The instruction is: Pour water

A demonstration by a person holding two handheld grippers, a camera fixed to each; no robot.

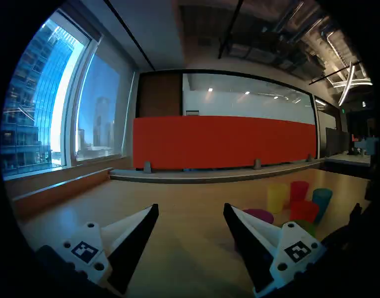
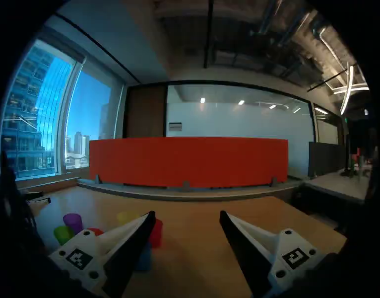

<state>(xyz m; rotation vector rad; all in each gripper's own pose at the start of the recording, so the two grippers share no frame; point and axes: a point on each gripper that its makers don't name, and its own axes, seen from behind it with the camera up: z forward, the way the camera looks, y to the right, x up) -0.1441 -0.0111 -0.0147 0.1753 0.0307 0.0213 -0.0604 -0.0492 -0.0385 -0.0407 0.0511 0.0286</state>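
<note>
Jaws of the left gripper (image 1: 190,207) and right gripper (image 2: 186,214) are wide apart and empty, level over the wooden surface (image 1: 190,268). Coloured cups (image 1: 304,211) stand lower right in the left gripper view, some behind a finger.

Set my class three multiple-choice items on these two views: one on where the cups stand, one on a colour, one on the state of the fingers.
1. In the left gripper view, the cups stand:
A) on the view's left
B) on the view's right
C) on the windowsill
2. The partition panel behind the table is:
A) green
B) white
C) orange-red
3. The left gripper and right gripper are:
A) open, holding nothing
B) shut on a cup
C) shut on a kettle
Answers:
1 B: they cluster at the right edge.
2 C: a bright orange-red band.
3 A: bare table shows between the fingers.
</note>
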